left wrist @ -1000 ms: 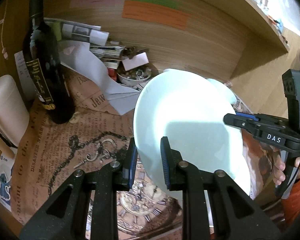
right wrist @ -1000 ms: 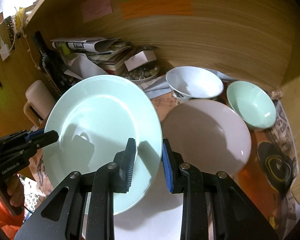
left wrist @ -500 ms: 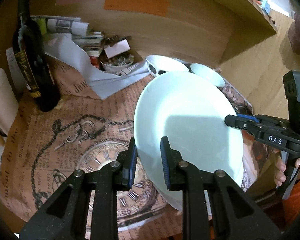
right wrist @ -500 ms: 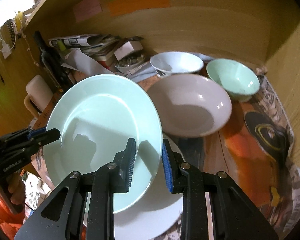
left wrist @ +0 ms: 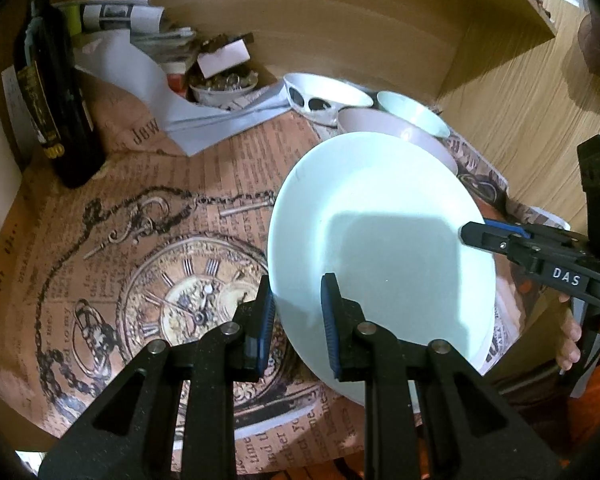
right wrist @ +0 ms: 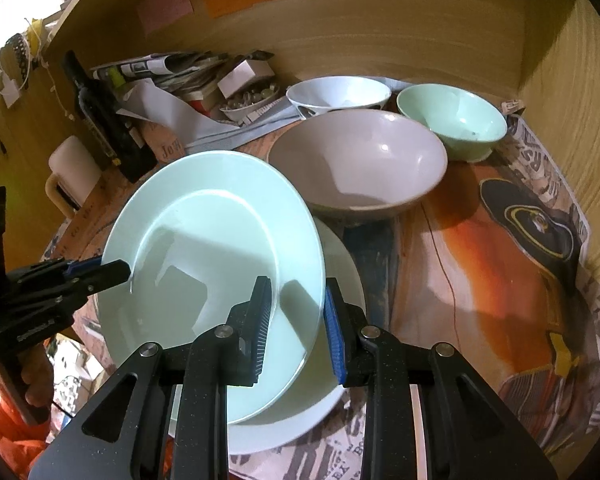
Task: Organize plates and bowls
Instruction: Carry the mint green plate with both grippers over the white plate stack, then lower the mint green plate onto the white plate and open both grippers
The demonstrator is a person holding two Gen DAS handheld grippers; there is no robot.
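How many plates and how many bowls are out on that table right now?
Plates: 2, the pale green plate held in both grippers and a white plate under it.
Bowls: 3, a grey-pink bowl, a white bowl and a green bowl.
Total: 5.

dim warm light, hard shadows, fisheye vignetting

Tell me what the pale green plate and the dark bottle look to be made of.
Pale green plate: probably glazed ceramic; smooth glossy face with soft reflections and a thin rim, though melamine is possible. Dark bottle: likely glass; dark, shiny, with a gold-printed label.
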